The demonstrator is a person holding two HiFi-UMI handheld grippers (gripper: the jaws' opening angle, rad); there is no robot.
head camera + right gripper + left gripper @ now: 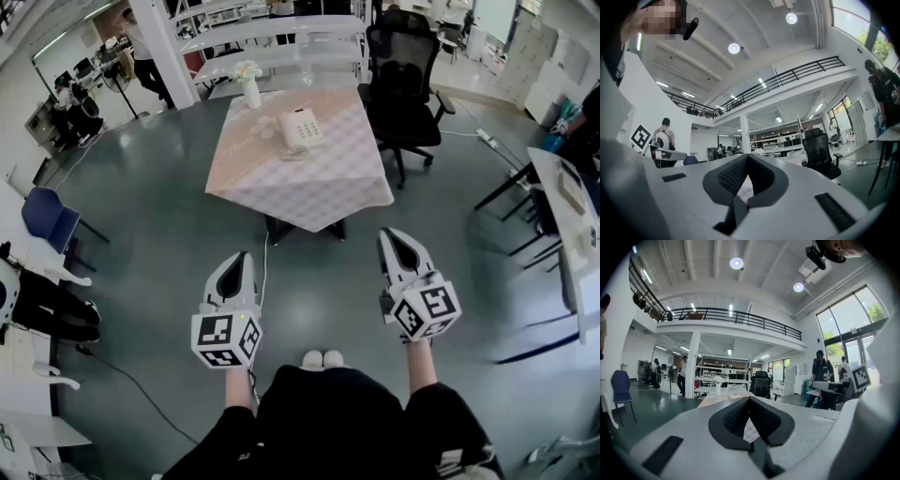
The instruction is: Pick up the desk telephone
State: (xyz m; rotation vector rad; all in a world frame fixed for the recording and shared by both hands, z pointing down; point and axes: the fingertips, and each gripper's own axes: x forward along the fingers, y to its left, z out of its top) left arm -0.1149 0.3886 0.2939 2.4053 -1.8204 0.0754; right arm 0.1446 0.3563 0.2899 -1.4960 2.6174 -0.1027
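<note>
Both hand-held grippers, left hand-held gripper (239, 262) and right hand-held gripper (396, 240), closed, empty.

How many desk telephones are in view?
1. The desk telephone lies on the clothed table, just right of the flower vase. Things on the desk at right are too small to tell.

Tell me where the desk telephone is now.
In the head view, the desk telephone lies on the cloth-covered table, right of the white flower vase and left of the black office chair.
</note>
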